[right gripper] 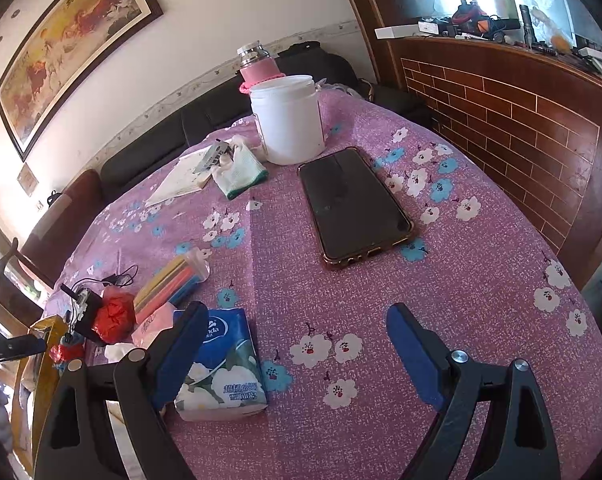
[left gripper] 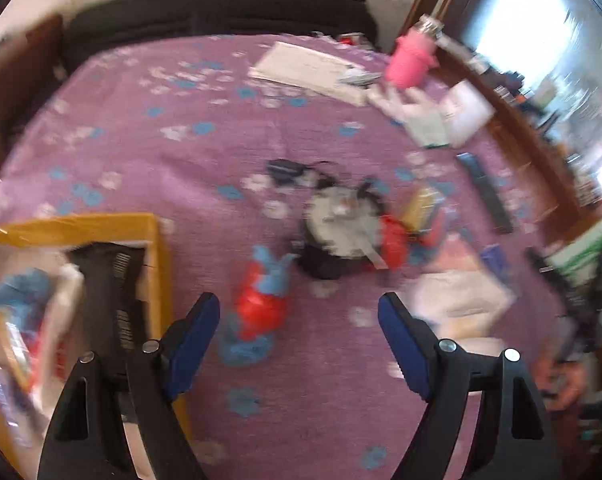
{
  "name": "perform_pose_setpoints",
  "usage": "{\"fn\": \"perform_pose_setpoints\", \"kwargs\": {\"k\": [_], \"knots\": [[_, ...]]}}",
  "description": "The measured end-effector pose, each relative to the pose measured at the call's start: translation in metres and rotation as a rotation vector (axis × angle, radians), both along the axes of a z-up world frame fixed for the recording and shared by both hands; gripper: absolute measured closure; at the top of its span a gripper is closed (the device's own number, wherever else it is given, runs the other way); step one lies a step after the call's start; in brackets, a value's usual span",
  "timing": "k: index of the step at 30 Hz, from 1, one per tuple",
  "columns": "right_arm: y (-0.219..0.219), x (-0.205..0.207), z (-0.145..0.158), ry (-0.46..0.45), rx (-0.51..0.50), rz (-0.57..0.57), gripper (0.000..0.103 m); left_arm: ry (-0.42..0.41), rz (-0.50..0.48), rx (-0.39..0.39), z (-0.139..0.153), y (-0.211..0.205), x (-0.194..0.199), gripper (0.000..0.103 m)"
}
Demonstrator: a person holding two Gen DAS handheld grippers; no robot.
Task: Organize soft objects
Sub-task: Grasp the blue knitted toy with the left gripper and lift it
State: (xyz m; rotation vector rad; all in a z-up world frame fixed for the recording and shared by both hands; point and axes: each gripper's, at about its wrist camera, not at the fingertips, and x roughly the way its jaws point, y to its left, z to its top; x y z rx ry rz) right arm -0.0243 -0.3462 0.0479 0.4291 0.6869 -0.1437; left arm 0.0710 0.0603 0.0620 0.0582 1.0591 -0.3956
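- Your left hand-held gripper hangs over the bench with its jaws apart and nothing between them; the red-and-blue soft toy lies just ahead, near the yellow box.
- It looks light and squashy (blur hides detail), so pinch its red body across the middle.
- Your right hand-held gripper is spread too, empty; the tissue pack touches its left finger and should crush easily.

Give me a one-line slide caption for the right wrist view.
Open right gripper above the purple floral tablecloth, beside a blue tissue pack and before a black smartphone.
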Motion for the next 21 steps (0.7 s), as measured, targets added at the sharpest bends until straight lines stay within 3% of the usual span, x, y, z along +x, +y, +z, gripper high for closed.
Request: {"fn": "perform_pose_setpoints", "kwargs": {"k": [5, 7, 8, 12, 21], "knots": [[0.000, 0.001, 0.000, 0.007, -0.012, -0.009, 0.010, 0.002, 0.015, 0.152, -0.032, -0.015, 0.007, 0.024], [0.000, 0.001, -0.001, 0.010, -0.017, -0.011, 0.010, 0.010, 0.021, 0.188, -0.041, -0.021, 0.007, 0.048], [0.000, 0.001, -0.001, 0.012, -0.020, -0.012, 0.010, 0.025, 0.023, 0.185, -0.045, -0.023, 0.006, 0.076], [-0.003, 0.002, -0.003, 0.015, -0.015, -0.019, 0.010, -0.017, 0.041, 0.081, -0.028, -0.021, -0.016, 0.078], [-0.010, 0.006, -0.011, 0.038, 0.043, -0.014, 0.010, -0.184, -0.005, -0.119, 0.019, -0.010, -0.130, 0.077]]}}
